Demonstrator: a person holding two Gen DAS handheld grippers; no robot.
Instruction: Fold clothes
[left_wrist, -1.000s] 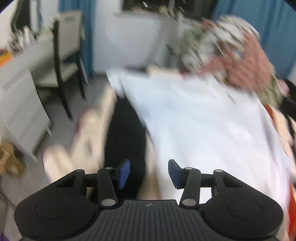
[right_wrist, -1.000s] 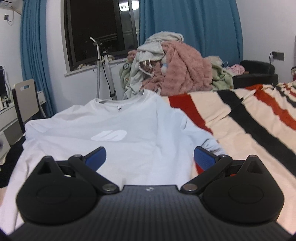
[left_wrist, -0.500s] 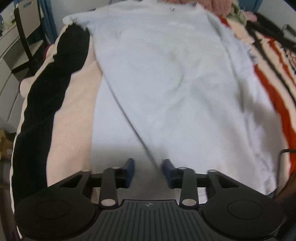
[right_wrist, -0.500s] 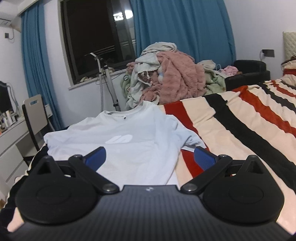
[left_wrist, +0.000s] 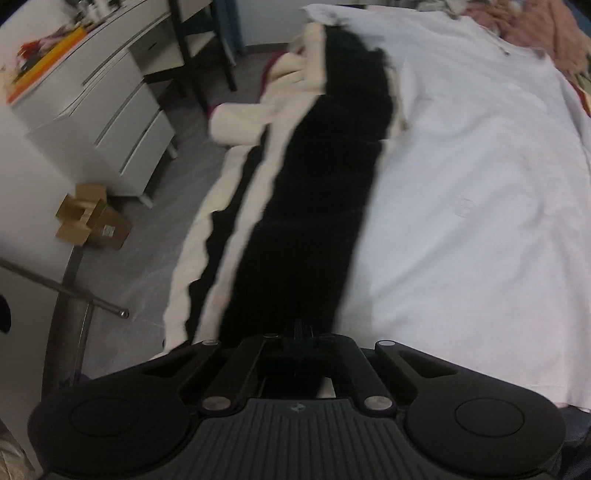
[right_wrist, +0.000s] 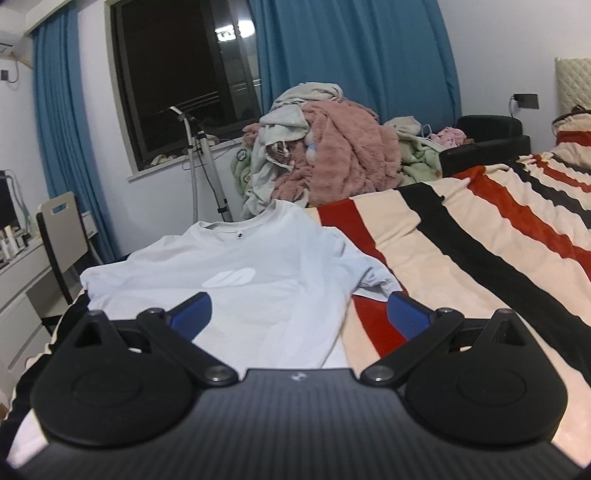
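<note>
A white T-shirt (right_wrist: 258, 280) lies flat, front up, on the striped blanket (right_wrist: 461, 258), collar toward the window. It also shows in the left wrist view (left_wrist: 461, 192), filling the right half. My left gripper (left_wrist: 301, 332) is shut and empty, its jaws together low over the blanket's black stripe (left_wrist: 314, 206), just left of the shirt's left edge near the hem. My right gripper (right_wrist: 299, 314) is open and empty, held above the shirt's hem end, with the shirt's lower right side between its fingers.
A heap of clothes with a pink fleece (right_wrist: 332, 162) lies beyond the collar. A chair (right_wrist: 61, 236) and a white drawer unit (left_wrist: 99, 110) stand left of the bed. A cardboard box (left_wrist: 92, 221) and a metal rod (left_wrist: 62, 291) are on the floor.
My left gripper has closed and swung left, from over the shirt's lower part to the black stripe beside it. My right gripper has drawn back and risen; it stays open.
</note>
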